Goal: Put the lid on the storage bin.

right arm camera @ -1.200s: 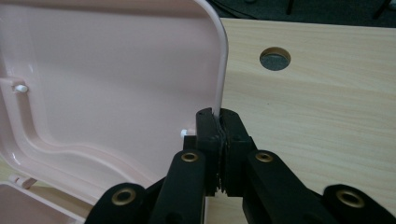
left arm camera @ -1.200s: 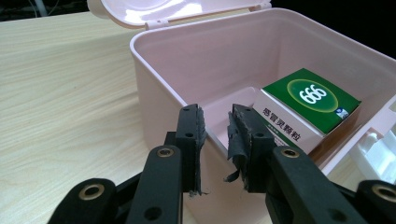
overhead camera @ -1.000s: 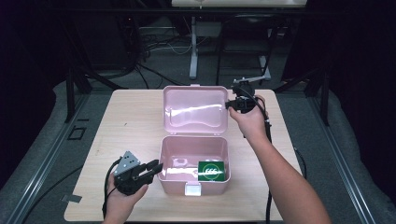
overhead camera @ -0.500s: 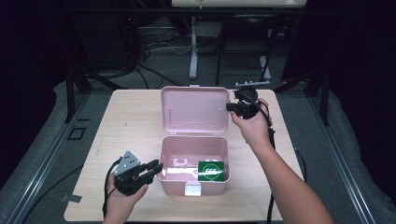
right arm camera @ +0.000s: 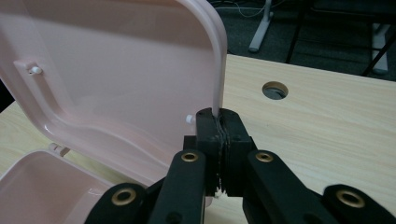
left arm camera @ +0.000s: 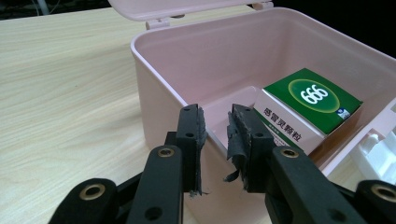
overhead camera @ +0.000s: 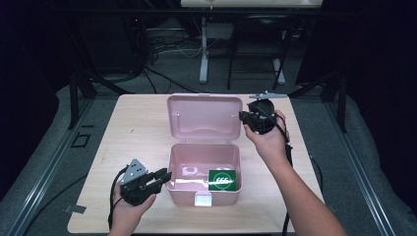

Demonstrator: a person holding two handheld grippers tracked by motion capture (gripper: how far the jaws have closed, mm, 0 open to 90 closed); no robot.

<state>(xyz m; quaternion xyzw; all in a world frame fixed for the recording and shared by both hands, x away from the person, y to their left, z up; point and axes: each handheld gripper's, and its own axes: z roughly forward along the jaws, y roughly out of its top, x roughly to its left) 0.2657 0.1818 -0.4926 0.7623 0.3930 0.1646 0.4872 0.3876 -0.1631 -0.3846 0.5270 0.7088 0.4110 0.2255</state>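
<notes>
Pink lid [right arm camera: 116, 70] edge pinched in right gripper [right arm camera: 219, 122] (jaws closed).

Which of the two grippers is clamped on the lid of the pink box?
The right gripper, at the lid's far right edge, its jaws pinching the rim. The left gripper sits by the box's front left wall, gripping nothing.
</notes>
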